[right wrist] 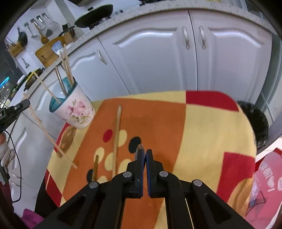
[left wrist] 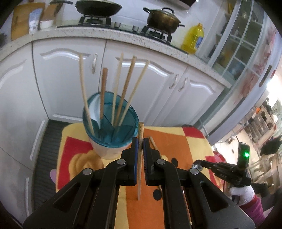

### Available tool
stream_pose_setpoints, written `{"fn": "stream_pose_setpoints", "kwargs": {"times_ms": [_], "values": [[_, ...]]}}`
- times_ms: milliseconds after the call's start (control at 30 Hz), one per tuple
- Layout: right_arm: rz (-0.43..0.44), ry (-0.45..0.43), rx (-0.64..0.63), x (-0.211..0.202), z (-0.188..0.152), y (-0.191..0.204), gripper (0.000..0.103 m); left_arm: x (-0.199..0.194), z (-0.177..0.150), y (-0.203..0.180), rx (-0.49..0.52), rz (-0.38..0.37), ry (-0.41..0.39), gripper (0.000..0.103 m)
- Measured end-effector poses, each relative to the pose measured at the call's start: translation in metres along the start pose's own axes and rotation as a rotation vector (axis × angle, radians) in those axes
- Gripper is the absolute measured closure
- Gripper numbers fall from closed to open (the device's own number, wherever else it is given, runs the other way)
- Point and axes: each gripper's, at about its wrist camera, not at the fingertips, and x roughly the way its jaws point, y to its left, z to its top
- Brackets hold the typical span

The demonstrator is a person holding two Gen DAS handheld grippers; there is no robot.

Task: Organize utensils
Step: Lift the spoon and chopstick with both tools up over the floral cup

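Note:
My left gripper (left wrist: 140,141) is shut on a pale wooden chopstick (left wrist: 141,127), held above the cloth just right of the utensil holder (left wrist: 105,149). The holder is a white floral cup with a teal rim (right wrist: 75,111), and several chopsticks stand in it. From the right wrist view, the held chopstick (right wrist: 44,130) slants at the far left. My right gripper (right wrist: 145,151) hovers low over the cloth, shut, with a sliver of a shiny metal utensil (right wrist: 140,145) at its tip. That metal utensil (left wrist: 196,166) also shows at the right gripper (left wrist: 202,163). Two more chopsticks (right wrist: 116,137) (right wrist: 95,167) lie on the cloth.
The small table carries an orange, yellow and red cloth (right wrist: 202,126). White cabinets (left wrist: 158,84) stand close behind it, under a counter with a wok (left wrist: 97,8), a pot (left wrist: 163,19) and an oil bottle (left wrist: 193,39). A gloved hand (left wrist: 241,193) holds the right gripper.

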Motion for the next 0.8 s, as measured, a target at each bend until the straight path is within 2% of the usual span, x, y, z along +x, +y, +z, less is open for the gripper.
{"fn": "stream_pose_setpoints", "kwargs": {"times_ms": [400, 800], "values": [[0.021, -0.069, -0.097, -0.03, 0.029, 0.04, 0.1, -0.024, 0.009, 0.01, -0.024, 0.007, -0.049, 0.099], [0.109, -0.212, -0.229, -0.067, 0.111, 0.111, 0.1, -0.08, 0.064, 0.016, -0.02, 0.012, -0.203, 0.099]]}}
